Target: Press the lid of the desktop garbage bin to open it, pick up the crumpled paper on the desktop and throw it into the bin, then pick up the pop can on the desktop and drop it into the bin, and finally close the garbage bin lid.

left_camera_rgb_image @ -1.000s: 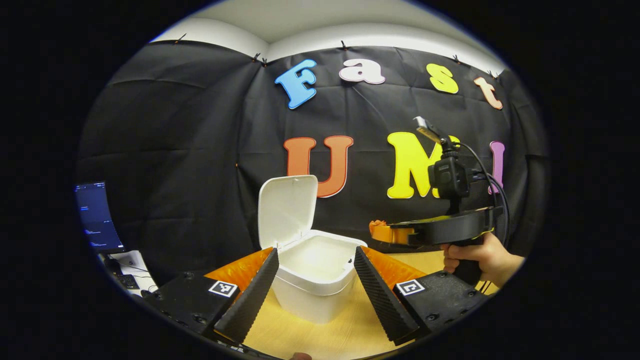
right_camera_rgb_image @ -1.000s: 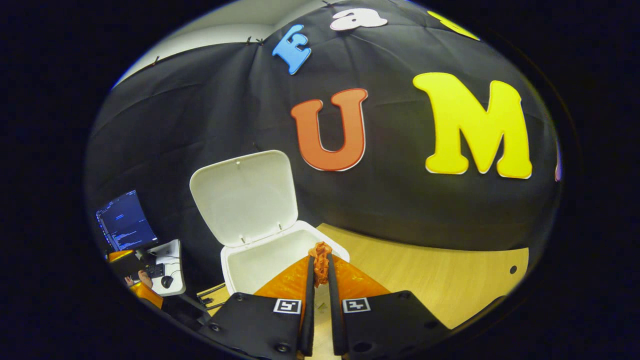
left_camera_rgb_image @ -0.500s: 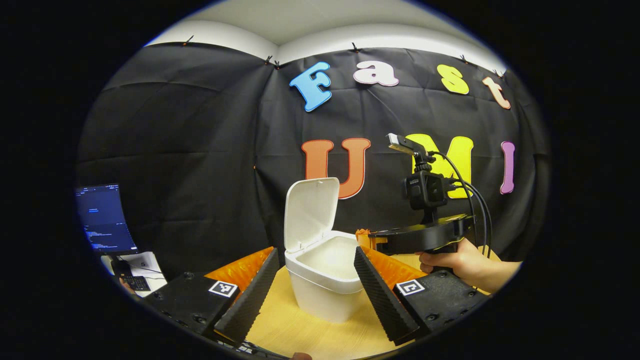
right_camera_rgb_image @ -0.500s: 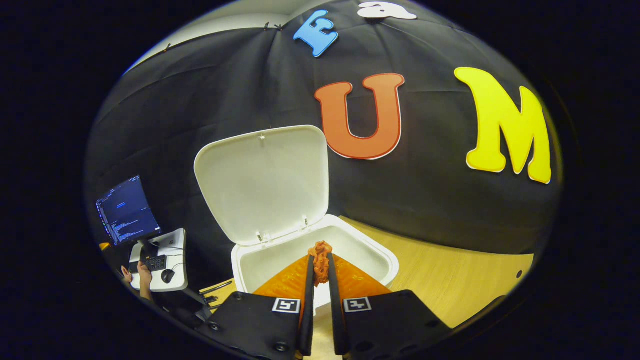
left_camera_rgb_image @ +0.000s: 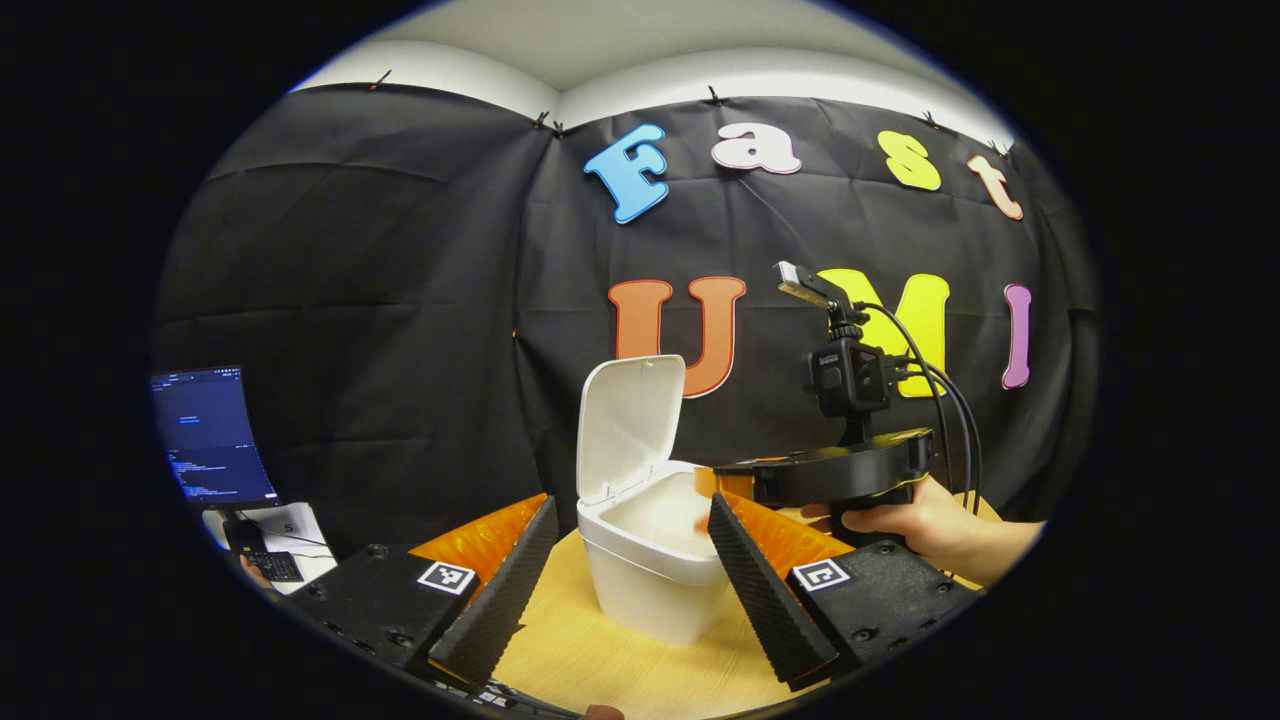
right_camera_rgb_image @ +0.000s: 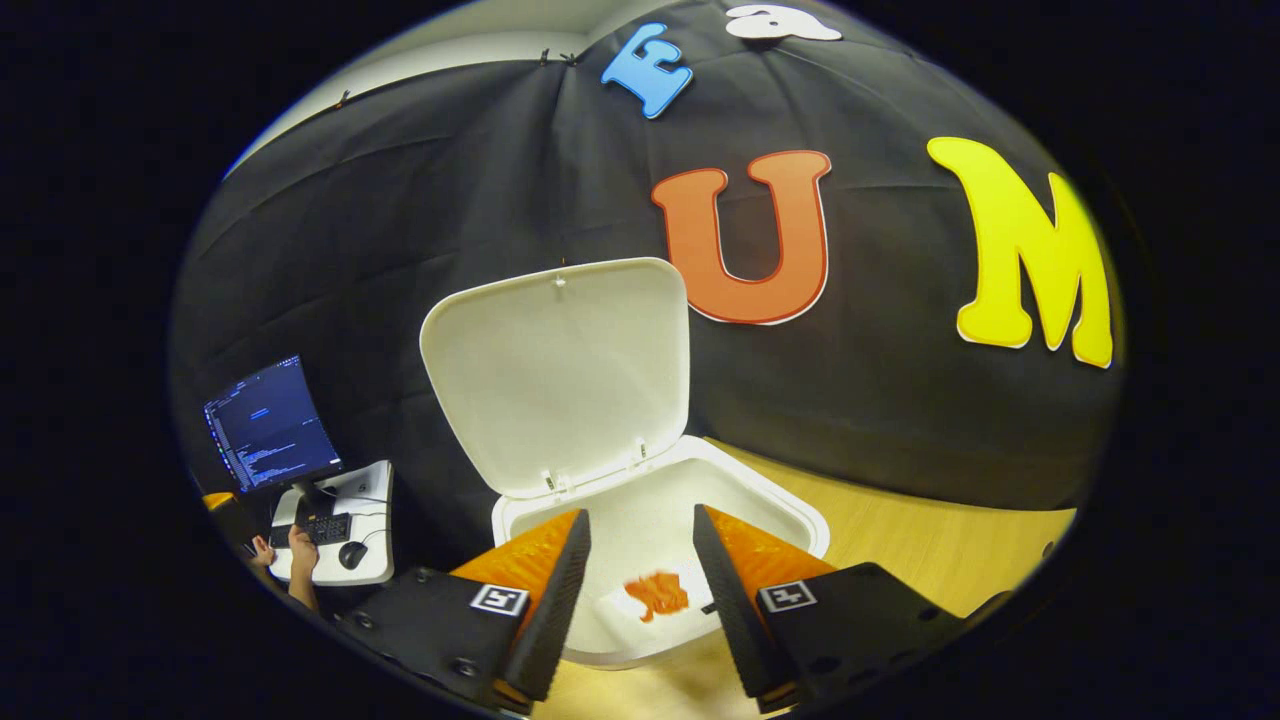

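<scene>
The white bin (right_camera_rgb_image: 655, 560) stands on the wooden surface (right_camera_rgb_image: 930, 560) with its lid (right_camera_rgb_image: 560, 375) tipped up and back, so the bin is open. Inside it, a small orange crumpled paper (right_camera_rgb_image: 657, 595) is seen low in the white box, blurry, and it is hard to say if it is falling or lying on the bottom. So the lid part looks done and the paper is in the bin. The pop can is left to go in, as far as these views tell, and then the lid needs to come down.

The right gripper (right_camera_rgb_image: 640, 570) is held right over the open bin, pointing down into it, with its two fingers wide apart and nothing between them. In the left gripper view the hand (left_camera_rgb_image: 925, 520) holds that right gripper level, just beside the bin's top edge.

The left gripper (left_camera_rgb_image: 630, 570) is lower and nearer, facing the bin from the front. Its fingers are spread apart too, and they hold nothing
</scene>
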{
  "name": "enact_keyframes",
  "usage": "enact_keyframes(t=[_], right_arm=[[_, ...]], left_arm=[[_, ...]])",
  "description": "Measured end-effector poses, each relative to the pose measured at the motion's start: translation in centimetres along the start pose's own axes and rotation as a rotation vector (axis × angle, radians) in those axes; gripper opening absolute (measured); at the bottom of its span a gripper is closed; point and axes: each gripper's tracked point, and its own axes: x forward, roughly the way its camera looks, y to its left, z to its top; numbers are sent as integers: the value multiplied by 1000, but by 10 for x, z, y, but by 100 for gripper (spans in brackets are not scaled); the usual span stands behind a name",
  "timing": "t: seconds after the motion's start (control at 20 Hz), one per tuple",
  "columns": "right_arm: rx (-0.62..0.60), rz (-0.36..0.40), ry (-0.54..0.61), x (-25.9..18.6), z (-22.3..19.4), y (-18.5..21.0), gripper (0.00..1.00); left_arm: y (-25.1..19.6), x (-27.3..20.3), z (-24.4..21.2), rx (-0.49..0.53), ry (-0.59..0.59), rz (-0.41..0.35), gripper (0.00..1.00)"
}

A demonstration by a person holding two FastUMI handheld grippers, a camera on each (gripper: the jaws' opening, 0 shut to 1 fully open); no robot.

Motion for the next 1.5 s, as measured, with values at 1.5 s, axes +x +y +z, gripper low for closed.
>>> enact_keyframes(t=[1.5], right_arm=[[34,-808,-322,-333,-5,-256,94]], left_arm=[[-203,51,-95,27,173,-415,99]])
